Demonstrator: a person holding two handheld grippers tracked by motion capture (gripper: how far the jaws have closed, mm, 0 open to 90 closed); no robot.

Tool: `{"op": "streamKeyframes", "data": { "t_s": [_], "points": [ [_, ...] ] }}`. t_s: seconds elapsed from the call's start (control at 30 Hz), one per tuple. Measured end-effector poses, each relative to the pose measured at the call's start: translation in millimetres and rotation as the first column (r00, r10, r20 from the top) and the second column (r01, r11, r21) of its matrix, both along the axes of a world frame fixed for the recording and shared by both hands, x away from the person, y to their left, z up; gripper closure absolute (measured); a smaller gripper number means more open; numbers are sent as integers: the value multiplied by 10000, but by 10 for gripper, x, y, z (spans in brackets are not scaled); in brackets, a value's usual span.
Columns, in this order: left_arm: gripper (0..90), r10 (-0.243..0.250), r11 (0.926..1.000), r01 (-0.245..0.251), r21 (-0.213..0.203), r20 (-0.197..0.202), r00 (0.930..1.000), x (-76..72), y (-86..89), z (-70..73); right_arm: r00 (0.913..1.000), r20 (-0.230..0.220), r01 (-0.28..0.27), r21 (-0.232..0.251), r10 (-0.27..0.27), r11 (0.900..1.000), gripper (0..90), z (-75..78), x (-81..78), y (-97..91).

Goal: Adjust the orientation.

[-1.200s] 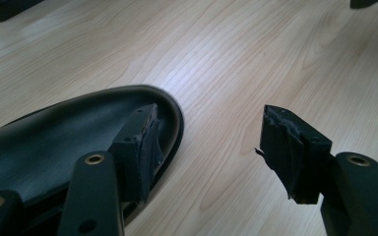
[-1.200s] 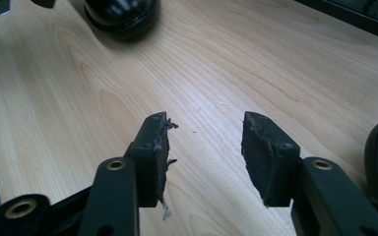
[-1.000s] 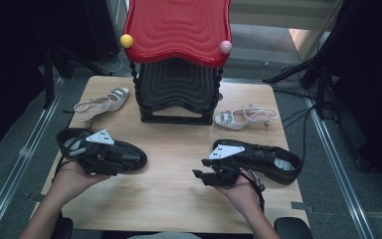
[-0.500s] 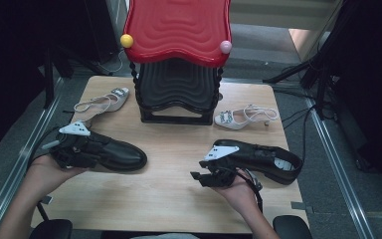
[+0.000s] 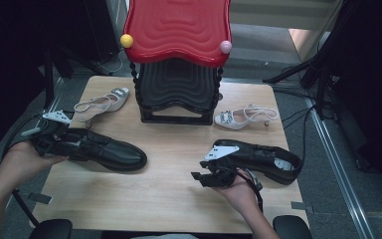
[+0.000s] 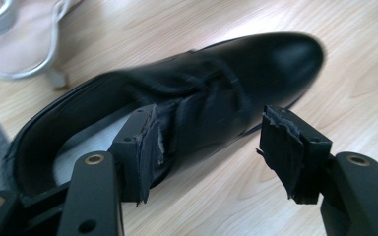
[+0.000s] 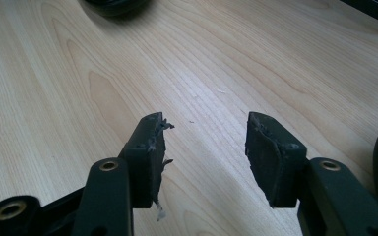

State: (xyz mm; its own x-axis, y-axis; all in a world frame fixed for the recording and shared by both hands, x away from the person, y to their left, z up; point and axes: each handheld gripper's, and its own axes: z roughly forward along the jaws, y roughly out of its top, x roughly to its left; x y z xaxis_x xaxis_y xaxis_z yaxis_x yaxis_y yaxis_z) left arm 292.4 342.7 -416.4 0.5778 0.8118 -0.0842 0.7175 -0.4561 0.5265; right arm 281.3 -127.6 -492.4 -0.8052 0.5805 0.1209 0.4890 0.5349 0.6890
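A black lace-up shoe point(image 5: 114, 154) lies on the left of the wooden table point(image 5: 174, 199), toe pointing right. My left gripper point(image 5: 73, 143) hovers at its heel end. In the left gripper view the left gripper point(image 6: 216, 142) is open and the shoe point(image 6: 256, 64) lies under and beyond the jaws, which do not press on it. A second black shoe point(image 5: 268, 159) lies on the right. Just left of it, my right gripper point(image 5: 201, 172) is open over bare wood, with nothing between the right gripper's point(image 7: 204, 142) pads.
A red-topped black rack point(image 5: 179, 59) stands at the back centre. One white sandal point(image 5: 102, 102) lies to its left and another white sandal point(image 5: 243, 117) to its right. Cables trail off the table's right side.
My left gripper has drawn back to the left and risen a little, from over the left shoe's middle to its heel end. That shoe has stayed put. The right hand has not moved.
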Motion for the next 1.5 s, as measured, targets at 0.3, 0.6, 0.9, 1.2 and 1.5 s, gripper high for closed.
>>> {"op": "streamKeyframes", "data": {
  "t_s": [0.3,0.6,0.9,1.2,1.5],
  "points": [
    [380,-569,9966,632,533,-1125,9920,118,34,-232,9999,-77,-83,-168,82,9998,501,-22,-4,22],
    [478,-1471,9879,1533,244,-1683,9747,261,-91,-380,9999,-110,-60,-244,57,9997,500,-36,0,25],
    [746,-1895,9809,1757,-833,-2055,9601,274,-9,-311,9999,-148,-47,-220,44,9997,499,-43,8,28],
    [837,-2414,9613,2008,-1888,-2249,9440,257,-140,-216,9998,-196,51,-107,-53,9999,500,-26,6,18],
    [837,-2702,9476,2285,-2234,-1787,9461,228,-427,-110,9996,-259,92,108,-89,9999,500,8,2,3]
  ]
}}
